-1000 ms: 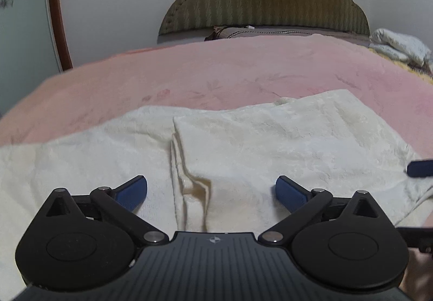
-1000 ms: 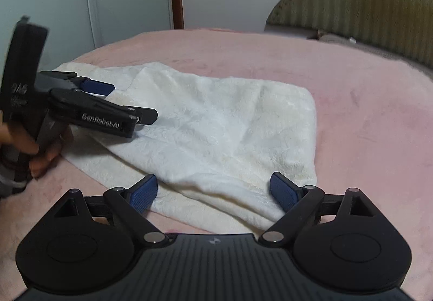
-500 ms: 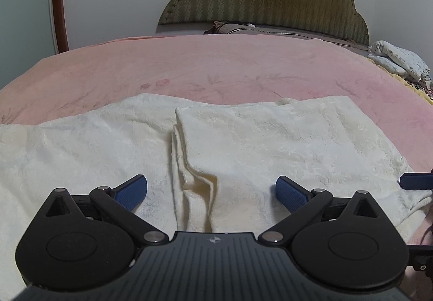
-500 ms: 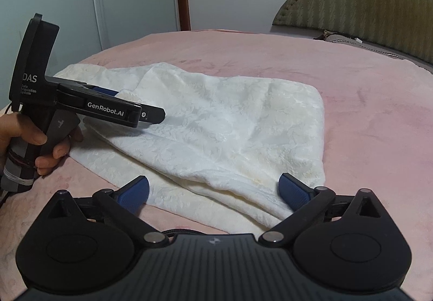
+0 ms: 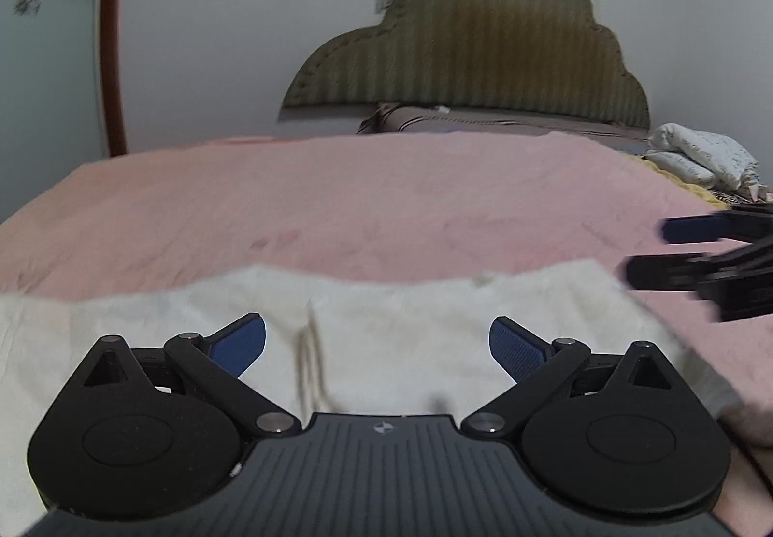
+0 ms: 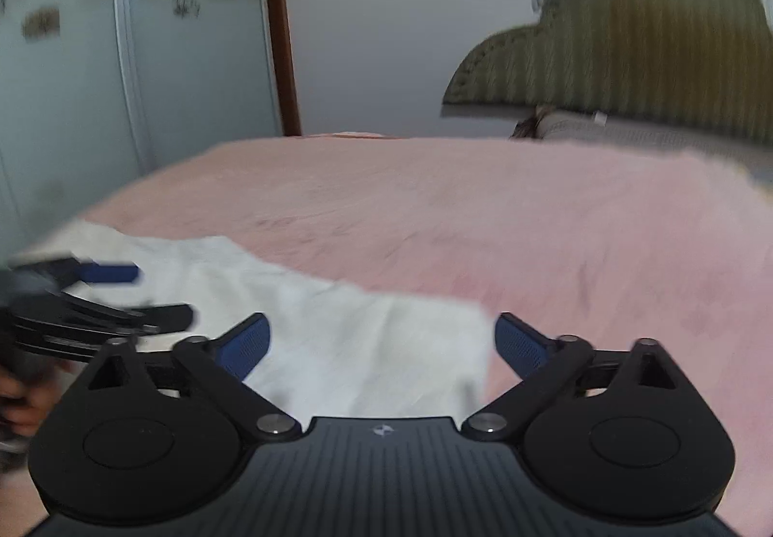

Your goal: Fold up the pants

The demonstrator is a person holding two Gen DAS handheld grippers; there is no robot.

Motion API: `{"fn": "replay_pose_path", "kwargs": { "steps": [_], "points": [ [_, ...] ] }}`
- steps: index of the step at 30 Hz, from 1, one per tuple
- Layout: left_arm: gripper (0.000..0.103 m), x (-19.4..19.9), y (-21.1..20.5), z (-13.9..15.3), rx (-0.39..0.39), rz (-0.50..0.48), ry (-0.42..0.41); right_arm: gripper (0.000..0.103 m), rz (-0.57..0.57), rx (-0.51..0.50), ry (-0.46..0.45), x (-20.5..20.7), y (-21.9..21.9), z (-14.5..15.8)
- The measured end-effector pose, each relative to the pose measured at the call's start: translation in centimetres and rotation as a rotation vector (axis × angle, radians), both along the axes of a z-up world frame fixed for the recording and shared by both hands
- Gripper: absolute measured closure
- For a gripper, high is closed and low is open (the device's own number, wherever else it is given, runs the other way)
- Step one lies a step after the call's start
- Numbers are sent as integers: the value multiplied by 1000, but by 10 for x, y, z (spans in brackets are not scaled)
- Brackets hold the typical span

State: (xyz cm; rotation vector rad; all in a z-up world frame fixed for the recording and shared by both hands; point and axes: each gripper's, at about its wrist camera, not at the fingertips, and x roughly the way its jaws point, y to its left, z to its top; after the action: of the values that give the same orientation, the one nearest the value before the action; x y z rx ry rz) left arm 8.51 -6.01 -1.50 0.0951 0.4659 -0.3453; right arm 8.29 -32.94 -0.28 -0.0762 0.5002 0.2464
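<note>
The white pants (image 5: pixel 415 343) lie flat on the pink bed (image 5: pixel 386 208), partly folded, with one layer lying over another and a fold edge running down the middle. They are low in both views now. A moment ago they filled much more of each picture, so both grippers have lifted up and tipped back, and more of the wall and window shows. Both pictures are blurry, so the hands are moving fast. I think a fold was just laid down and the hands are pulling away to get ready for the next one.

The left gripper (image 5: pixel 377 339) is above the near edge of the pants, pointing across the bed at the green headboard (image 5: pixel 464 53). Its blue fingers (image 5: pixel 512 343) are spread wide and hold nothing.

The right gripper (image 6: pixel 381 339) is over the right end of the pants (image 6: pixel 348 343), where the cloth stops and the pink bed begins. Its fingers are wide apart too, with nothing between them. Neither gripper seems to touch the cloth. The two grippers are side by side, near each other.
</note>
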Motion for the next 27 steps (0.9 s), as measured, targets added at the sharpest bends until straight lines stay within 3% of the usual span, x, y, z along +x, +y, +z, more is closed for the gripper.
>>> {"fn": "replay_pose_path", "kwargs": {
  "steps": [2,6,8,9,15,18,21,22,27],
  "points": [
    [3,12,-12,0,41,-15,25,35,26,-64,17,21,13,-3],
    [3,36,-20,-17,12,-32,146,39,102,-131,119,53,35,-29],
    [6,45,-23,-33,52,-21,198,38,93,-197,156,64,41,-49],
    [5,46,-23,-37,75,-7,209,36,85,-157,149,65,35,-50],
    [4,25,-9,-19,48,-38,149,35,69,-109,102,35,23,-34],
    [2,16,-7,-26,36,-74,186,35,127,-45,96,10,19,-32],
    [0,13,-12,-43,86,-81,166,34,83,-68,141,6,18,-56],
    [0,10,-14,-41,95,-79,161,32,74,-38,120,3,14,-60],
    [1,0,-4,-29,62,-97,165,32,33,-41,104,-14,19,-44]
  ]
}}
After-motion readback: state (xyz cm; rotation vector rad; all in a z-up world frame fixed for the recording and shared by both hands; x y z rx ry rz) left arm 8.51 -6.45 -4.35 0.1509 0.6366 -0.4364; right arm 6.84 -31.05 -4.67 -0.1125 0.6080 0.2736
